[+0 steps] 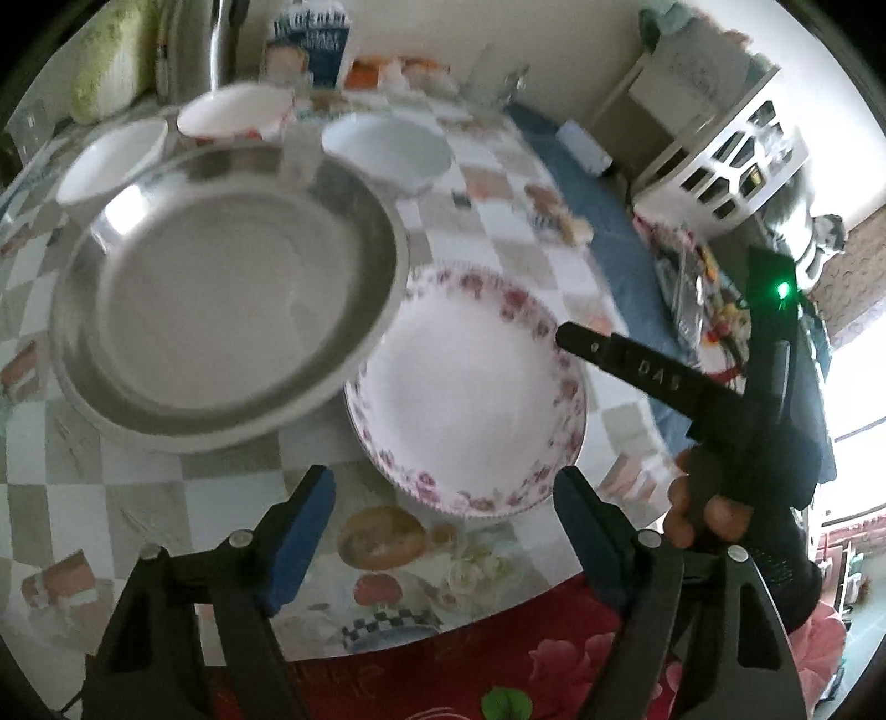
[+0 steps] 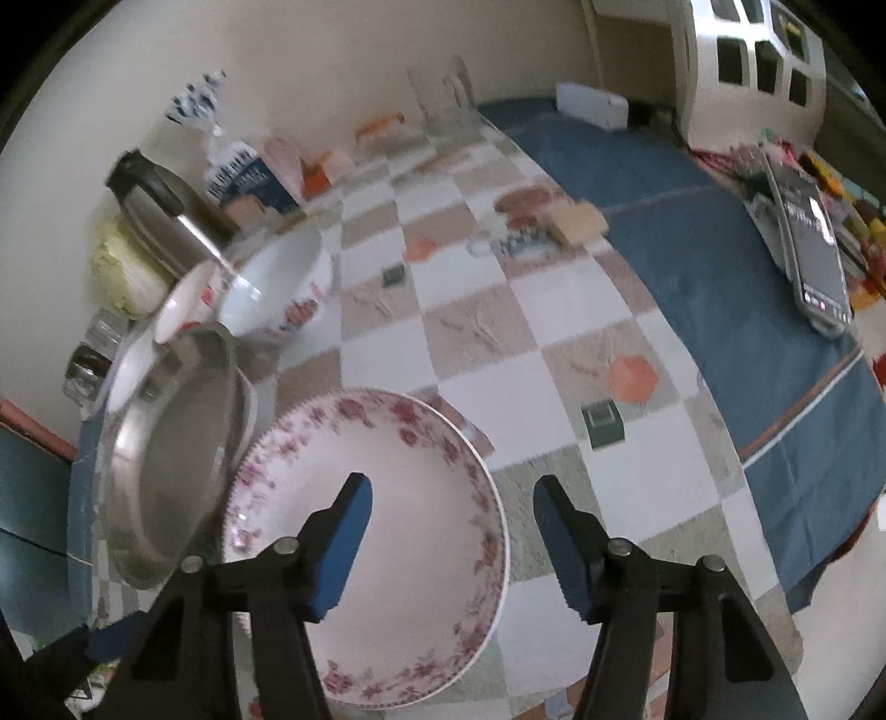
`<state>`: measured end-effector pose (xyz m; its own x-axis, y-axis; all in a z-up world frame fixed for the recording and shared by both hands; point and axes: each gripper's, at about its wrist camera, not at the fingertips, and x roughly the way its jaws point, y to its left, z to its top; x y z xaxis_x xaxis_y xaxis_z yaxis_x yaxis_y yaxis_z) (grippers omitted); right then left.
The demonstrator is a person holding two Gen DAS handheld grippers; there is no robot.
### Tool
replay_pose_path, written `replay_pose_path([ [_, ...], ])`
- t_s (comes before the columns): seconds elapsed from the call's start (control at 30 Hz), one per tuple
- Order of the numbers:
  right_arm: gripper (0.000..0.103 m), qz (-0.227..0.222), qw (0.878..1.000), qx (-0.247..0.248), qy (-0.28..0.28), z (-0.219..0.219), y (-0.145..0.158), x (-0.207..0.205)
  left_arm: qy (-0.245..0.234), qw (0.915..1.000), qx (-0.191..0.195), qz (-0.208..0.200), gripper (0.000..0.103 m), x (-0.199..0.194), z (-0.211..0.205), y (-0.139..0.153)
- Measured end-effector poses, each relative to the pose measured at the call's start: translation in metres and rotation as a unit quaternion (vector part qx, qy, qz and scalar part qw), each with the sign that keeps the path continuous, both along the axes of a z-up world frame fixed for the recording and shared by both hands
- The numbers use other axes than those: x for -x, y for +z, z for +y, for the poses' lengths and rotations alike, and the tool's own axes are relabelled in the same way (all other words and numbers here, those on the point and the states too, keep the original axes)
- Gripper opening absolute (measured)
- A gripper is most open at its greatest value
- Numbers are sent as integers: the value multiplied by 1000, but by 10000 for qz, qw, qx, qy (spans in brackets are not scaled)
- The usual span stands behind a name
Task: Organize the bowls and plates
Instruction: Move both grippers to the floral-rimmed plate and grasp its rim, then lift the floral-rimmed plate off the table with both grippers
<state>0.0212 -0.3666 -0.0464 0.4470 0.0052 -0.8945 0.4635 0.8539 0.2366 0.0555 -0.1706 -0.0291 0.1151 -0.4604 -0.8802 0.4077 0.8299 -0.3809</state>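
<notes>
Floral plate (image 2: pixel 376 554) flat on checked tablecloth (image 2: pixel 554 354), steel pan (image 1: pixel 221 299) overlapping its left rim. White bowls (image 1: pixel 387 147) behind. Left gripper (image 1: pixel 443 531) and right gripper (image 2: pixel 451 543) both spread wide, holding nothing.

My steel pan (image 1: pixel 232 299) is smeared by motion blur and covers the floral plate's (image 1: pixel 470 387) left rim; the packets (image 1: pixel 310 50) behind are unreadable.

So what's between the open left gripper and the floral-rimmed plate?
In the left wrist view, only bare checkered tablecloth, with a printed food picture, lies between the left gripper and the floral plate. No dish sits there.
</notes>
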Motion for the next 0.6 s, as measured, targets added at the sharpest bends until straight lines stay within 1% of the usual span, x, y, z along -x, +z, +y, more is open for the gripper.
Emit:
replay_pose_path([
  [0.03, 64, 75, 10000, -1, -8, -1, -3, 0, 21, 10000, -50, 77, 78, -1, -2, -4],
  [0.17, 61, 204, 9997, -91, -112, -6, -11, 2, 224, 9990, -180, 347, 75, -9, -1, -20],
  [0.3, 57, 291, 9992, -225, -136, -10, -18, -1, 451, 9973, -195, 543, 70, -20, 1, -33],
  [0.37, 57, 324, 9990, -260, -175, -12, -21, -1, 553, 9961, -127, 679, 68, -23, 2, -38],
  [0.4, 55, 359, 9989, -217, -219, -13, -22, 0, 583, 9958, -147, 692, 68, -23, 2, -39],
  [0.43, 49, 364, 9987, -239, -257, -14, -24, 0, 615, 9955, -172, 702, 68, -24, 2, -41],
  [0.5, 45, 371, 9983, -334, -305, -17, -27, -1, 677, 9948, -167, 739, 66, -26, 2, -45],
  [0.57, 41, 375, 9978, -418, -353, -20, -32, -1, 766, 9935, -131, 826, 62, -28, 3, -49],
  [0.6, 36, 393, 9975, -452, -365, -21, -33, -1, 809, 9929, -123, 858, 59, -30, 3, -51],
])
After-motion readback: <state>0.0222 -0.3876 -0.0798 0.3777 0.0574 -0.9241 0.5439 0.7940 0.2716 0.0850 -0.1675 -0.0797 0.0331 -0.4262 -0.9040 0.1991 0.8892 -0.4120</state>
